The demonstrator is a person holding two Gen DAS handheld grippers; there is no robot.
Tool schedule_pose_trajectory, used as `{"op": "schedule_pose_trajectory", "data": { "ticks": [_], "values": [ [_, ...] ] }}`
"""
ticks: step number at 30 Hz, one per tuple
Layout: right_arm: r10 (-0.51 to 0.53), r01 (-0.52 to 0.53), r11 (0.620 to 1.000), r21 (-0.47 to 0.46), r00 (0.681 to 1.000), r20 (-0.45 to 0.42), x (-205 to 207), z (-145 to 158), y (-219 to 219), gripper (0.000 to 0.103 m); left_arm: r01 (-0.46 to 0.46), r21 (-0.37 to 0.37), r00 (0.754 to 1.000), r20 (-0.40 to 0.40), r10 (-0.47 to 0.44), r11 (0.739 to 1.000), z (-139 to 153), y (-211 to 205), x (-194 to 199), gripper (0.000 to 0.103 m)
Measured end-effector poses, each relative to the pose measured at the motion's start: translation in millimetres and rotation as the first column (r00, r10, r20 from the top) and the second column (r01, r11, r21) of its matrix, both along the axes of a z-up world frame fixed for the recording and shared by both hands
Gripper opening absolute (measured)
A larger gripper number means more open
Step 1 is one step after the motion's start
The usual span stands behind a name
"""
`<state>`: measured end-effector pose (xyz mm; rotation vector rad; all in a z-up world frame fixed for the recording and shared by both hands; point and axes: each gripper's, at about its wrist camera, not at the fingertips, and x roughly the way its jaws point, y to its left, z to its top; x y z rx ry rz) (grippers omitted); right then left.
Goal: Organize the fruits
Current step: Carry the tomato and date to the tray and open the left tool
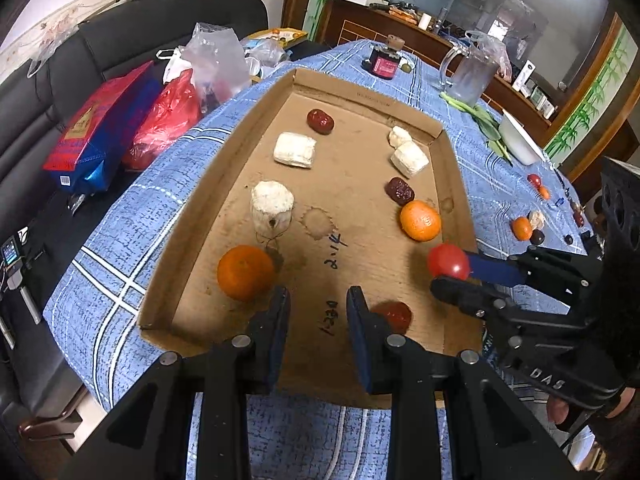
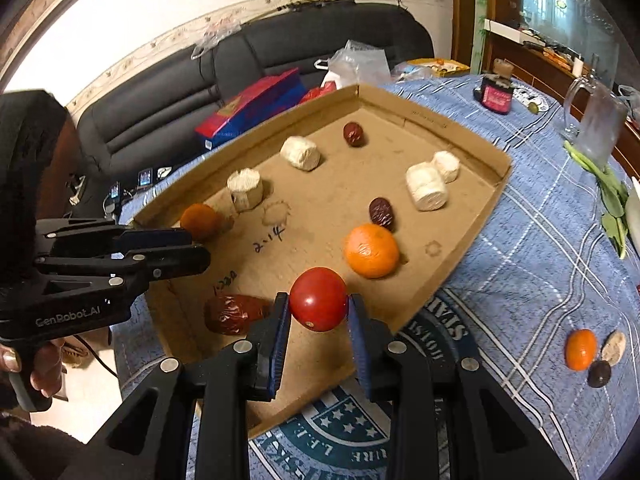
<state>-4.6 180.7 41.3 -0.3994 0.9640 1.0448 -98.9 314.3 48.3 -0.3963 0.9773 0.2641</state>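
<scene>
A shallow cardboard tray lies on the blue checked tablecloth. In it are two oranges, three red dates and several white cylindrical pieces. My right gripper is shut on a red tomato, held just above the tray's near right part beside an orange. My left gripper hovers over the tray's near edge, shut with nothing between its fingers; one date lies just right of it. A person's hand holds each gripper.
More fruit lies loose on the cloth to the right: a small orange and a dark fruit. A glass jug, a dark jar, a white bowl and green leaves stand behind. Bags sit on the black sofa at left.
</scene>
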Motion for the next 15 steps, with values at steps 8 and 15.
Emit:
{"op": "schedule_pose_trajectory", "data": {
  "ticks": [8, 15],
  "values": [
    [0.014, -0.014, 0.999, -0.048, 1.0, -0.012, 1.1, -15.6, 11.0, 0.032, 0.009, -0.002, 1.0, -0.024, -0.009, 1.0, -8.3, -0.1, 8.6, 0.028],
    [0.015, -0.015, 0.998, -0.067, 1.0, 0.002, 0.6, -15.5, 13.7, 0.032, 0.016, 0.02, 0.999, -0.028, -0.016, 1.0, -7.0, -2.1, 10.5, 0.03]
  ]
}}
